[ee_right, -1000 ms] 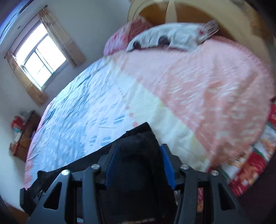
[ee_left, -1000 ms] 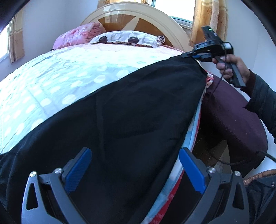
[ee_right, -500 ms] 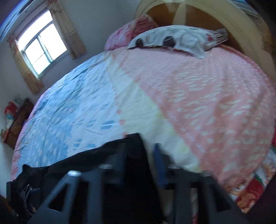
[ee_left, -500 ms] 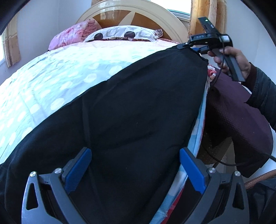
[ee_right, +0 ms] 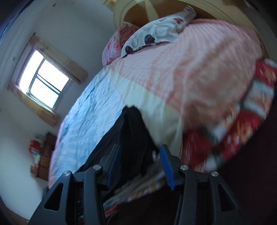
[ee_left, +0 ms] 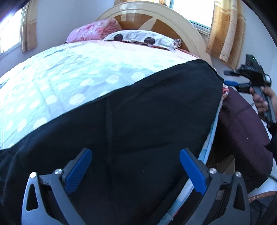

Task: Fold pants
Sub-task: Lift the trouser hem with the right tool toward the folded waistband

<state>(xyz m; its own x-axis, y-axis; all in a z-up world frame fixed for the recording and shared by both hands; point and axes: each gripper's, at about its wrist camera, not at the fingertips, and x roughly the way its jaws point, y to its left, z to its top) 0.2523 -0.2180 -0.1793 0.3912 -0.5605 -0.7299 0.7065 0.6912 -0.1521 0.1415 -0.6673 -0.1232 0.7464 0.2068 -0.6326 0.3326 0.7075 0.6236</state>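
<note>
Black pants [ee_left: 138, 121] lie spread along the near edge of the bed, reaching from the bottom left up to a corner at the right. My left gripper [ee_left: 136, 166] is open, its blue pads wide apart just above the cloth. In the right wrist view the pants' end [ee_right: 133, 131] lies on the bedspread in front of my right gripper [ee_right: 140, 162], which is open and holds nothing. The right gripper also shows in the left wrist view [ee_left: 249, 76], off the bed's right side, clear of the pants' corner.
The bedspread [ee_left: 69, 83] is pale blue with dots, then cream and pink [ee_right: 199, 69]. Pillows [ee_left: 138, 37] lie at the wooden headboard [ee_left: 155, 15]. A dark maroon chair [ee_left: 242, 124] stands beside the bed. A window [ee_right: 43, 83] is on the left wall.
My right gripper has opened, let go of the pants' end and drawn back off the bed's right side. The pants' corner now lies flat. My left gripper stays open over the cloth.
</note>
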